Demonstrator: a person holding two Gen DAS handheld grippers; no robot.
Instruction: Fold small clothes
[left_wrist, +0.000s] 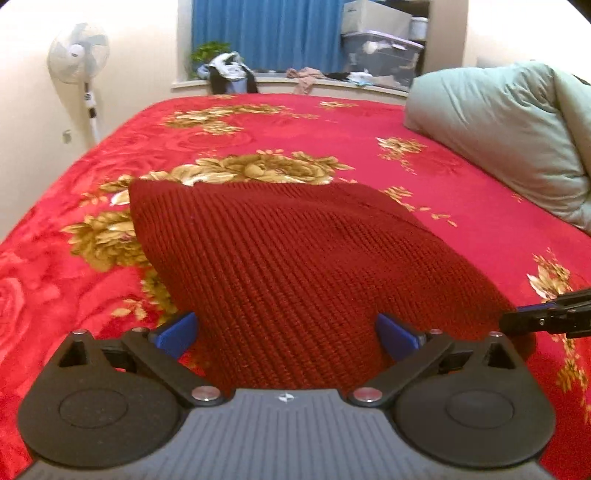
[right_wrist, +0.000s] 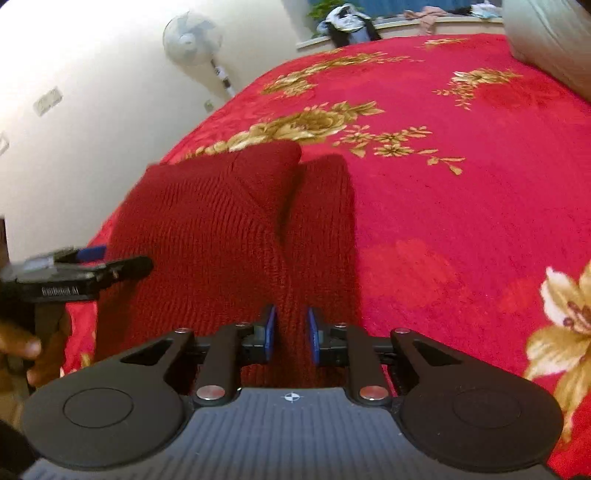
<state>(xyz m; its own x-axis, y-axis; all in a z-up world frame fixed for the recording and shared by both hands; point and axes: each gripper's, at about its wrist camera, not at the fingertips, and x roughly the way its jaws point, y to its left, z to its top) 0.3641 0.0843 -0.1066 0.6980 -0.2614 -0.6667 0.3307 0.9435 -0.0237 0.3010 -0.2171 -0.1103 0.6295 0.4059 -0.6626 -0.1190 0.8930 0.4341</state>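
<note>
A dark red knitted garment (left_wrist: 288, 251) lies on the red floral bedspread (left_wrist: 332, 125). My left gripper (left_wrist: 288, 332) is open wide, its blue pads on either side of the garment's near edge. In the right wrist view the garment (right_wrist: 221, 229) shows a folded part beside a sleeve-like strip (right_wrist: 325, 206). My right gripper (right_wrist: 291, 334) has its blue pads close together around the near edge of the knit, with cloth between them. The right gripper's tip also shows in the left wrist view (left_wrist: 546, 317). The left gripper shows in the right wrist view (right_wrist: 74, 273).
A grey-green folded duvet (left_wrist: 509, 133) lies at the right of the bed. A white standing fan (left_wrist: 79, 55) is by the left wall. A windowsill (left_wrist: 295, 83) behind the bed holds clothes, a plant and storage boxes. A hand (right_wrist: 33, 350) holds the left gripper.
</note>
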